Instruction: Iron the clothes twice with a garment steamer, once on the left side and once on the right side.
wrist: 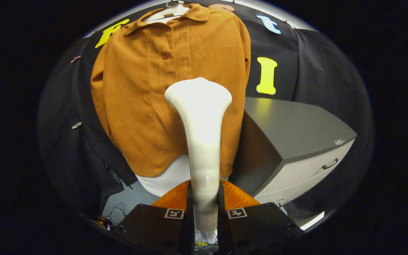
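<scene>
No readable text, brand or number stands on anything here. The only signs are 2 square black-and-white coded markers point(174, 213), 1 on each side of the gripper point(205, 205), whose fingers clamp the white garment steamer point(200, 134) handle; they carry no legible characters.

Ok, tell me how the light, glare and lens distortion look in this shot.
Gripper view: fisheye bends the cabinet edges; a yellowish glare sits on its dark top; the steamer, clamped between the gripper fingers, is brightly lit, nearly washed out at its head; the orange shirt is evenly lit and sharp.
</scene>
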`<state>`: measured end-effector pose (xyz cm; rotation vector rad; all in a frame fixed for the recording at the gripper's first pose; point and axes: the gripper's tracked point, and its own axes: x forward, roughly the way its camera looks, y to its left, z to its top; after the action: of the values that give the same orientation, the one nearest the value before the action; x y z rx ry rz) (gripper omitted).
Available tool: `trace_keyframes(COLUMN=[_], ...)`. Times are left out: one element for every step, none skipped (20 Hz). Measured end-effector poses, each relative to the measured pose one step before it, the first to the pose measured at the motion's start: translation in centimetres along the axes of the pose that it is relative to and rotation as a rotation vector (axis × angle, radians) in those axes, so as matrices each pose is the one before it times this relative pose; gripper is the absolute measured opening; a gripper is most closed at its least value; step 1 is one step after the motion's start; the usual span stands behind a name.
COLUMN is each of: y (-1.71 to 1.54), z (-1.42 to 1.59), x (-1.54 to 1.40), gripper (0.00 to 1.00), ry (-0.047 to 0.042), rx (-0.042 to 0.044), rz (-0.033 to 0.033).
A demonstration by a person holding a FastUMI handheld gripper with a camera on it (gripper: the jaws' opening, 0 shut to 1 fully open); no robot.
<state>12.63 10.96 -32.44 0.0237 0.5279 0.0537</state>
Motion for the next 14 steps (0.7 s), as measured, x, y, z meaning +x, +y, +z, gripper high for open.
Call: trace_keyframes(y=[0.493,0.501,0.565,0.691,0.677,0.693,0.597,0.734,0.684,0.686,0.665,0.639,0.714,0.687], z=[1.4,1.232,1.323,1.347,1.225,1.158,0.993,1.103,1.094,1.102,1.172,1.044,1.07,0.961], x=[-0.819,-0.653,-0.772,-0.789,-0.603,-0.492,-0.319,-0.396,-0.272,-0.148,-0.202,-0.151,-0.046,-0.05], gripper=[0.29,0.29,0.29,0.29,0.29,0.29,0.29,0.29,0.29,0.29,0.29,0.29,0.29,0.29], ry=[-0.03081,-0.02877,-0.027,-0.02554,-0.01919,-0.01612,-0.01621,-0.01777,-0.02003,-0.02156,-0.02301,-0.02167,-0.01933,-0.01805], rx=[-0.00575,-0.00603,-0.00284,-0.00476,-0.00761,-0.00425,-0.00044,-0.00328,-0.00436,-0.00029,0.00109,-0.0005,0.00078,0.00285], rz=[0.00622,0.00743,0.00816,0.01033,0.00904,0.0101,0.0101,0.00844,0.00563,0.00407,0.00326,0.00217,0.00111,0.0023])
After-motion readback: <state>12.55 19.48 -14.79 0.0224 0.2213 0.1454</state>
